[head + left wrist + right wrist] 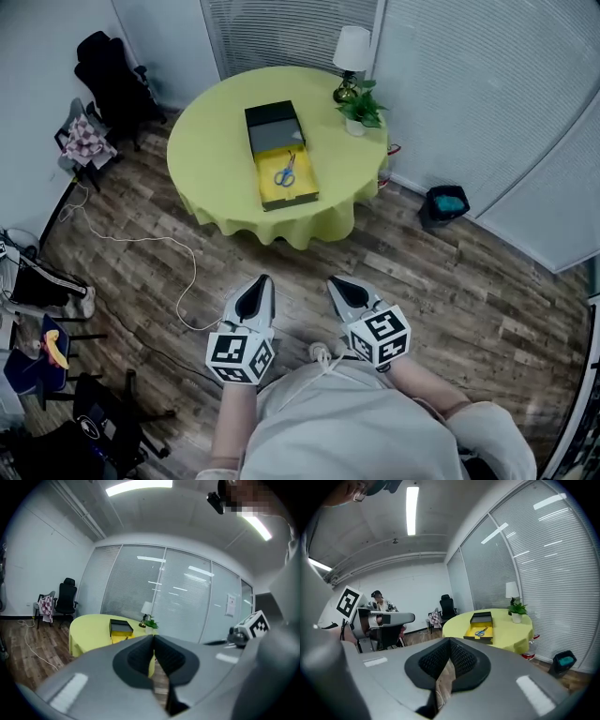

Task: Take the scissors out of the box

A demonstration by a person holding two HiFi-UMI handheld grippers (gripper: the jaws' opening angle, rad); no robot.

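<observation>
The blue-handled scissors [285, 172] lie in the yellow inside of an open black box [302, 192] on the round yellow table [216, 141]. The box's black part [273, 125] sits at its far end. Both grippers are held close to the person's body, well short of the table, over the wooden floor. My left gripper [261, 284] is shut and empty, its tips together [153, 641]. My right gripper [336, 284] is also shut with nothing in it [450, 644]. The right gripper view shows the scissors [480, 631] in the box [474, 636] far ahead.
A white lamp [350, 56] and a potted plant [361, 108] stand at the table's far right. A black office chair [112, 70] and a chair with a chequered cloth [86, 141] are at the left. A white cable [141, 239] runs over the floor. A dark bin [447, 203] stands right of the table.
</observation>
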